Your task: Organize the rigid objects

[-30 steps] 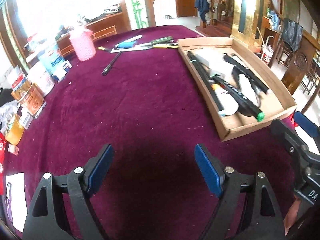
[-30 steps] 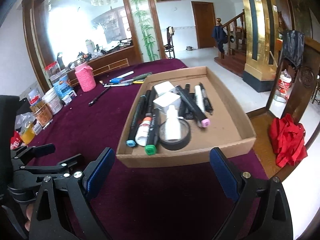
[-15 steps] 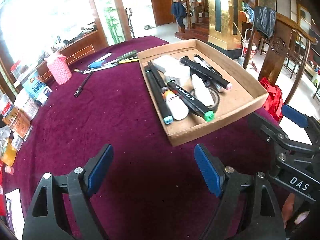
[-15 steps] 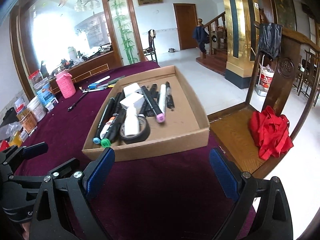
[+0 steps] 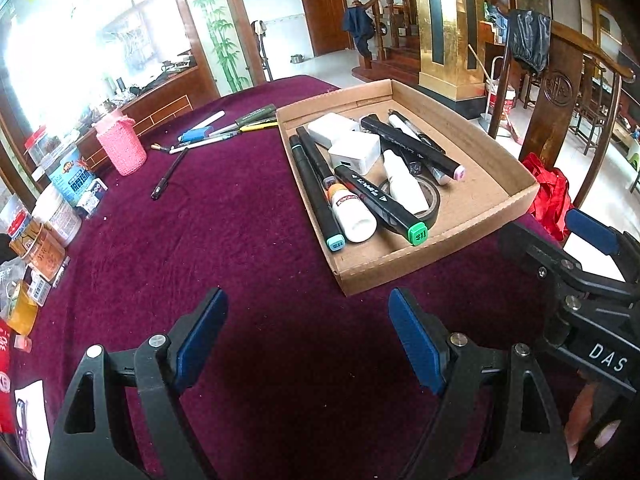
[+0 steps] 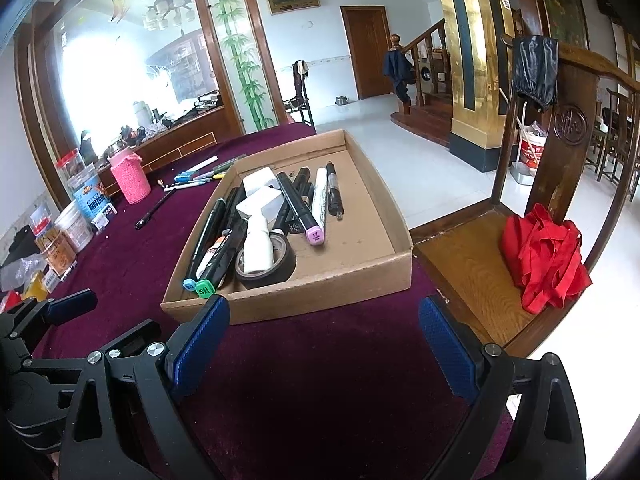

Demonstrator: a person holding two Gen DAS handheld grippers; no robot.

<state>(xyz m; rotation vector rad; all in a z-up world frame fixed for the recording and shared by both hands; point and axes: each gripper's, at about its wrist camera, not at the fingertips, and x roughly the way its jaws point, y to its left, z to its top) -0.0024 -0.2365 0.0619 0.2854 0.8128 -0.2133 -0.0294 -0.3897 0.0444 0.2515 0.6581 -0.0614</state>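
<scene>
A shallow cardboard tray stands on the maroon tablecloth. It holds several markers, two white adapters, a white bottle and a black tape roll. Loose pens and a black pen lie on the cloth beyond, left of the tray. My left gripper is open and empty, above the cloth in front of the tray. My right gripper is open and empty, just before the tray's near wall.
A pink knitted jar and several tubs and packets line the table's left edge. A wooden chair with a red cloth stands right of the table. The table's right edge runs beside the tray.
Both grippers have swung right and pulled back, so the tray sits nearer the middle of the left view and further left in the right view. Both stay open.
</scene>
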